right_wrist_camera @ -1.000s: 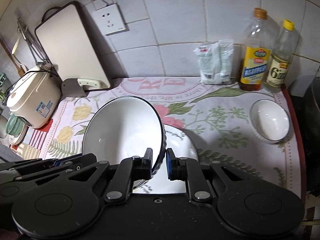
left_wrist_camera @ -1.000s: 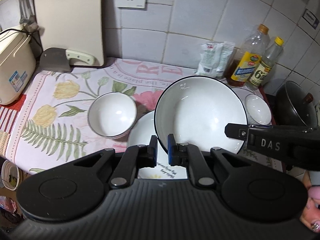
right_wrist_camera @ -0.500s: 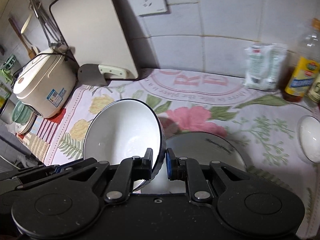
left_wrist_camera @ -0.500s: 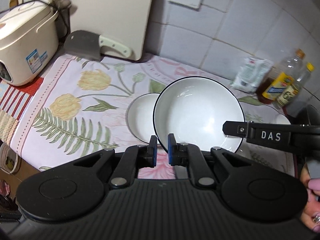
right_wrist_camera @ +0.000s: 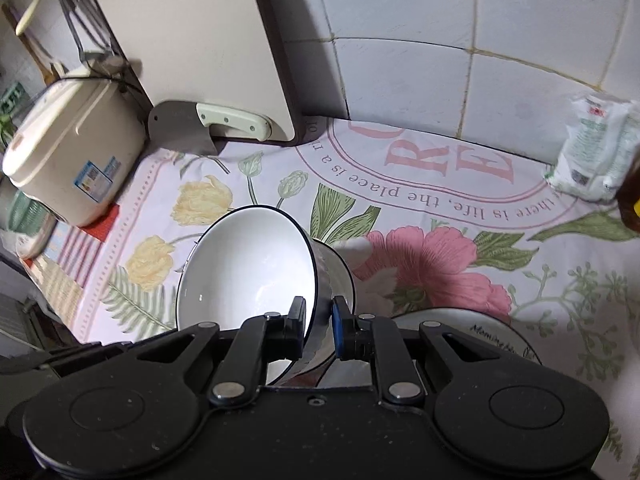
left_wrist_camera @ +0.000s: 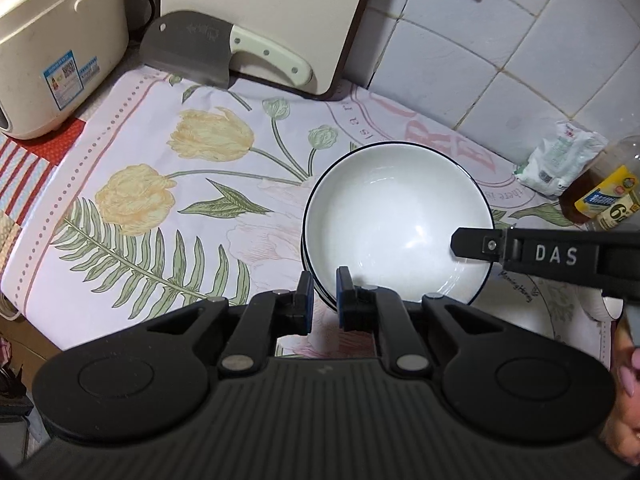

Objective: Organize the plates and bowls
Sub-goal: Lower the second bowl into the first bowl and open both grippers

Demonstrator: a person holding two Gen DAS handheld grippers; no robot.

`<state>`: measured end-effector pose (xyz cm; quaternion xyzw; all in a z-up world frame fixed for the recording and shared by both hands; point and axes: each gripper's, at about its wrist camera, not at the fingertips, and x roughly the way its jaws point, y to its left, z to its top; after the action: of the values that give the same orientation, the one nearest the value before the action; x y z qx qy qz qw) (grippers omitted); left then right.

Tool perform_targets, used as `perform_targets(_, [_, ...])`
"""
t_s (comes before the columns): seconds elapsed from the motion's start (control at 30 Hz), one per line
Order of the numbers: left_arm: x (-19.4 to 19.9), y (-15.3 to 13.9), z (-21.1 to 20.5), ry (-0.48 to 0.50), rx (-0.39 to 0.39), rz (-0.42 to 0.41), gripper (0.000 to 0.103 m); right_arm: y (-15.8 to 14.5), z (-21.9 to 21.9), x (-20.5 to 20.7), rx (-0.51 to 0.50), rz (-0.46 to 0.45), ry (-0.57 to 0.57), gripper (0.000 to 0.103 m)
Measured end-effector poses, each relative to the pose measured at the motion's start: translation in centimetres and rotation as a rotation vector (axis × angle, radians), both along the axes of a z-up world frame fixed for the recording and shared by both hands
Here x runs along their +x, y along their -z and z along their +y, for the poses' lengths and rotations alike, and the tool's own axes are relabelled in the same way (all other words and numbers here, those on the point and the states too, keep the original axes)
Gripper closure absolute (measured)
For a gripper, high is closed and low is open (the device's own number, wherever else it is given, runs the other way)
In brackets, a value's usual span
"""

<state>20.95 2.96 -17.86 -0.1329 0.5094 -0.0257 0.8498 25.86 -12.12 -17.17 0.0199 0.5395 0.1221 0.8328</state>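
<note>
A large white bowl [left_wrist_camera: 396,224] with a dark rim is held from two sides. My left gripper [left_wrist_camera: 322,280] is shut on its near-left rim. My right gripper [right_wrist_camera: 319,312] is shut on the opposite rim, and its finger [left_wrist_camera: 520,248] marked DAS reaches in from the right in the left wrist view. The large bowl [right_wrist_camera: 248,268] hangs tilted over a smaller white bowl [right_wrist_camera: 338,276], which is mostly hidden; only its wall and rim edge [left_wrist_camera: 310,276] show. Whether the two bowls touch I cannot tell. A white plate [right_wrist_camera: 460,328] with handwriting lies just right of them on the flowered cloth [left_wrist_camera: 180,200].
A rice cooker [left_wrist_camera: 52,40] stands at the back left. A cleaver [left_wrist_camera: 192,52] leans against an upright cutting board [left_wrist_camera: 260,12]. A white packet [left_wrist_camera: 560,164] and oil bottles [left_wrist_camera: 608,200] line the tiled wall at right. A person's hand [left_wrist_camera: 628,380] is at the right edge.
Both grippers have carried the large bowl left and downward, away from above the plate to over the smaller bowl, which is now almost covered. Their grip has not changed.
</note>
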Motion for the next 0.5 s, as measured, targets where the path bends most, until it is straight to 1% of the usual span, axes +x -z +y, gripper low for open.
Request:
perform_targets(0.17, [0.5,0.5,0.0,0.016,0.012,0.013,0.094,0.9,0.0,0.3,-0.010,0.005,0.000,0.086])
perform_targets(0.3, [0.9,1.0,-0.1,0.023,0.014,0.028,0.094,1.6,0.3,0.4,-0.039,-0.004,-0.027,0.086])
perform_targets(0.5, [1.2,1.9,-0.2,0.005,0.001,0.071,0.093,2.4,0.3,0.3,-0.057,-0.022,-0.052,0.086])
